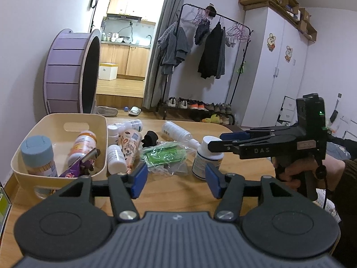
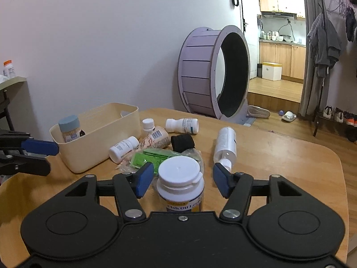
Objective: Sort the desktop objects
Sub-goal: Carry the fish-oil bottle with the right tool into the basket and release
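A cream bin (image 1: 89,120) (image 2: 104,134) stands at the table's left and holds a blue-capped jar (image 1: 38,154) (image 2: 69,127), an orange-labelled bottle (image 1: 83,145) and a purple packet. A white fish-oil bottle (image 2: 180,183) (image 1: 206,158) stands upright between the open fingers of my right gripper (image 2: 183,179), which are not touching it. My left gripper (image 1: 176,179) is open and empty, low over the table before the pile. Loose white bottles (image 2: 123,148), a spray bottle (image 2: 225,144) (image 1: 178,132), a green packet (image 1: 162,155) (image 2: 151,156) and a black object (image 1: 150,139) (image 2: 182,143) lie on the table.
The wooden table (image 2: 290,160) has a rounded far edge. A large purple wheel (image 2: 214,76) stands on the floor behind it. A clothes rack (image 1: 205,51), shoes and a white wardrobe (image 1: 274,71) lie beyond.
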A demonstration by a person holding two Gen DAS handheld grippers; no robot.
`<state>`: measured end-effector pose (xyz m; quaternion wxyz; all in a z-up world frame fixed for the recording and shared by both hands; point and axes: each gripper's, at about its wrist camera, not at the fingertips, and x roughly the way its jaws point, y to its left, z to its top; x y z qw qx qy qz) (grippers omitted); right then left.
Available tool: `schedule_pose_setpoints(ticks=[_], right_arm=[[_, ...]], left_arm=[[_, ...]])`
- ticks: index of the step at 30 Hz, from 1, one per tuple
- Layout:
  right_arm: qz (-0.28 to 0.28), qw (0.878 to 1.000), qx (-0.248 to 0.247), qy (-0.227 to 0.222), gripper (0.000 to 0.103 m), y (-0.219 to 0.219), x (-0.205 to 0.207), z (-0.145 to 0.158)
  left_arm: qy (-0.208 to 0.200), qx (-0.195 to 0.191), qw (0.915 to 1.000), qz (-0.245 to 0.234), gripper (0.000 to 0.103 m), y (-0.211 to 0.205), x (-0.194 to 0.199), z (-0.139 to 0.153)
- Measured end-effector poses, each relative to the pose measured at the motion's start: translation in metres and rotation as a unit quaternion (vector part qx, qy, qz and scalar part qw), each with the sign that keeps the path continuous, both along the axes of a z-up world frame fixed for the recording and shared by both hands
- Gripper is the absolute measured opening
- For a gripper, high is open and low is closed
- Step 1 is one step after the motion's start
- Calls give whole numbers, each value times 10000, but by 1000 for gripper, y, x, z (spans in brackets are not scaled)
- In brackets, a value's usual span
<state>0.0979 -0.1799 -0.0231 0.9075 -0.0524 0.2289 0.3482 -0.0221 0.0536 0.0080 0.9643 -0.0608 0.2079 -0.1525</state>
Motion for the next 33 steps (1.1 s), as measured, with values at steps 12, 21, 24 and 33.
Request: schedule_pose_setpoints(ticks=[12, 21, 24, 33], right_arm=[[-16, 9999, 62, 142, 46, 6, 1, 1], [305, 9978, 566, -132, 46, 30, -13, 40], [517, 9964, 638, -213, 46, 54, -12, 52], [1143, 9914, 609, -163, 46, 140, 20, 69]], left_arm=[[-135, -31, 9998, 119, 58, 10, -10, 6], [-332, -35, 9959, 838, 59, 44, -29, 17], [-306, -62, 9934, 1101, 63, 57, -32, 19], [-232, -70, 9873, 1572, 66, 76, -30, 22]])
